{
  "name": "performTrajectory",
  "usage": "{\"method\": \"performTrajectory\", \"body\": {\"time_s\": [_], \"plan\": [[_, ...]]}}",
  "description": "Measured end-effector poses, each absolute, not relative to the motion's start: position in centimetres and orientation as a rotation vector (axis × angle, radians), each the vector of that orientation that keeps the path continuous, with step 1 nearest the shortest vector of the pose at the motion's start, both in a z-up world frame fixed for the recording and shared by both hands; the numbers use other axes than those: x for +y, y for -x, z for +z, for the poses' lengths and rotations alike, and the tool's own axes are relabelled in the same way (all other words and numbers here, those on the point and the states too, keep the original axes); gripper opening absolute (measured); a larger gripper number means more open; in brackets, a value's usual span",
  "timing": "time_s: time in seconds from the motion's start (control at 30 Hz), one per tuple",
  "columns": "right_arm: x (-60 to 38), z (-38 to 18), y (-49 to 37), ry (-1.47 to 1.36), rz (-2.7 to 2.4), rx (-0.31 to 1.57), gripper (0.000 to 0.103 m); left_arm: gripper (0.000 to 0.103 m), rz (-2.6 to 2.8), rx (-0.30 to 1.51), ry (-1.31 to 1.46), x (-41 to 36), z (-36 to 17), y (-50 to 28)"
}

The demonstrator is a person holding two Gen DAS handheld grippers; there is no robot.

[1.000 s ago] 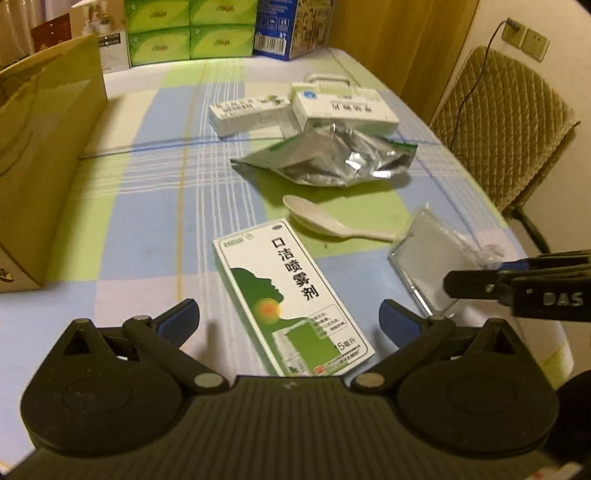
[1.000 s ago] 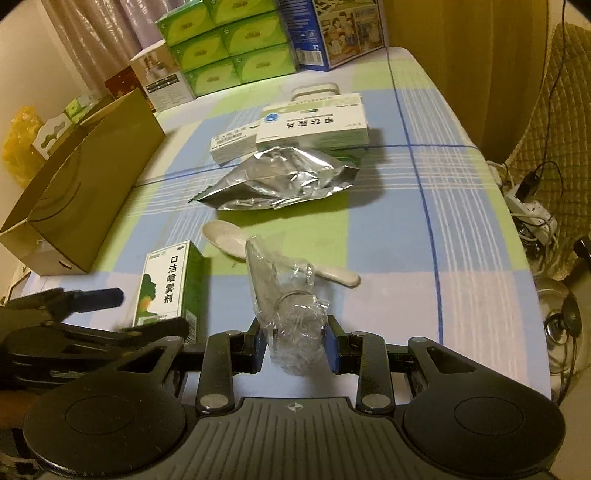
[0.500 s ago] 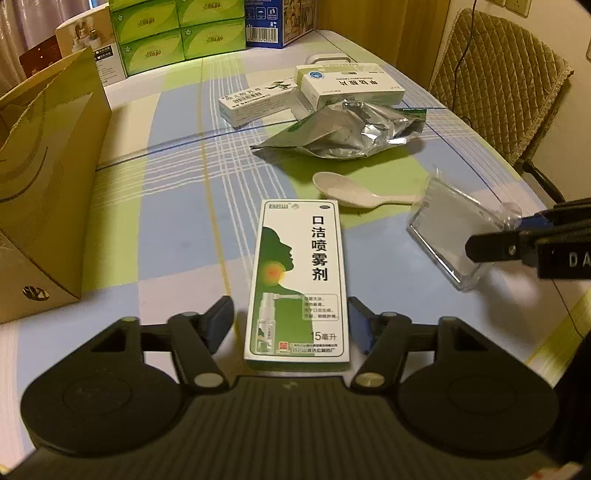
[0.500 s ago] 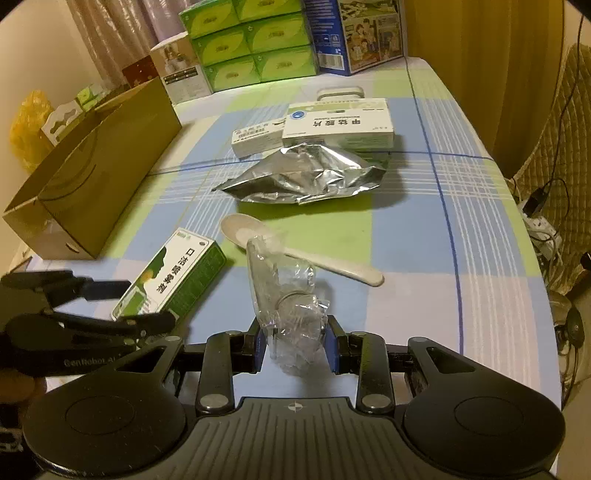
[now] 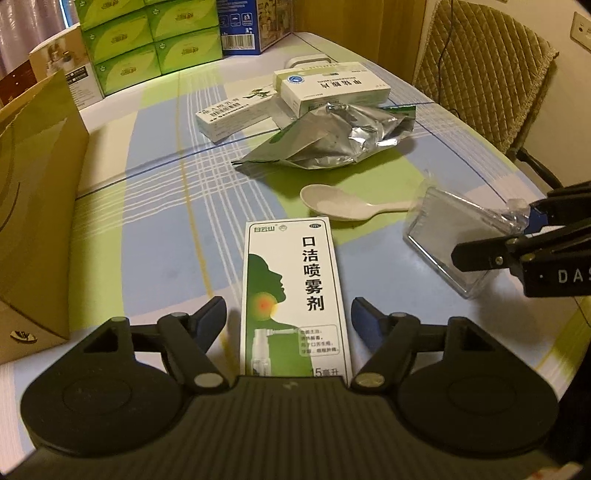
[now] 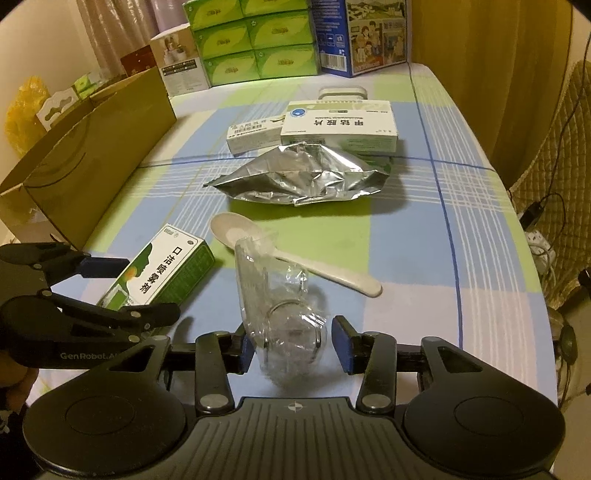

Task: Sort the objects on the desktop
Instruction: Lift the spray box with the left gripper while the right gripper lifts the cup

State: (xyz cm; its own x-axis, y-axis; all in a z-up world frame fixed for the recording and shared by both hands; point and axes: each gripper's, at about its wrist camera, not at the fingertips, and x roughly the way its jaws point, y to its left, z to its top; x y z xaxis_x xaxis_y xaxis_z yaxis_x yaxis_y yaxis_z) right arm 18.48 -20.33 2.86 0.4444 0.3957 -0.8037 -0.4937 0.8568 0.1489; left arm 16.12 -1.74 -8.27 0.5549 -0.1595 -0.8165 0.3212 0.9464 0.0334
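A green and white spray box (image 5: 295, 295) lies flat on the checked tablecloth, its near end between the fingers of my open left gripper (image 5: 288, 317); it also shows in the right wrist view (image 6: 162, 273). My right gripper (image 6: 291, 345) is open around a clear plastic packet (image 6: 284, 306) resting on the table; the left pad touches it, the right pad stands apart. The packet also shows in the left wrist view (image 5: 454, 240). A white spoon (image 6: 295, 254), a crumpled silver foil bag (image 6: 306, 177) and two white medicine boxes (image 6: 340, 127) lie farther back.
An open brown cardboard box (image 6: 92, 155) stands along the left side. Green tissue boxes (image 6: 255, 40) and a blue box (image 6: 369, 33) are stacked at the far end. A padded chair (image 5: 484, 70) stands past the table's right edge.
My left gripper moved over the spray box, lining up with it so the box lies between the fingers. My right gripper opened and let go of the clear packet.
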Motion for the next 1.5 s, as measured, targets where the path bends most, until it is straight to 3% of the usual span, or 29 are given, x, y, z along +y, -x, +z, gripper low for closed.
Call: {"method": "performTrajectory", "body": {"time_s": [0.13, 0.2, 0.27, 0.83, 1.5], "plan": [[-20.0, 2.4, -18.6, 0.114, 0.563, 0.973, 0.040, 0.059, -0.296, 0.963, -0.171, -1.6, -8.7, -16.6], [-19.9, 2.3, -18.6, 0.120, 0.559, 0.971, 0.030, 0.054, -0.300, 0.962, -0.163, -1.6, -8.8, -16.7], [-19.8, 2.3, -18.4, 0.130, 0.551, 0.964, 0.030, 0.051, -0.300, 0.964, -0.160, -1.5, -8.7, -16.8], [-20.0, 6.0, -15.6, 0.126, 0.540, 0.909, 0.029, 0.051, -0.283, 0.950, -0.137, -0.2, -5.3, -14.0], [-12.8, 15.1, -11.0, 0.179, 0.670, 0.736, 0.029, 0.051, -0.187, 0.812, -0.118, 6.2, 5.2, -10.0]]}}
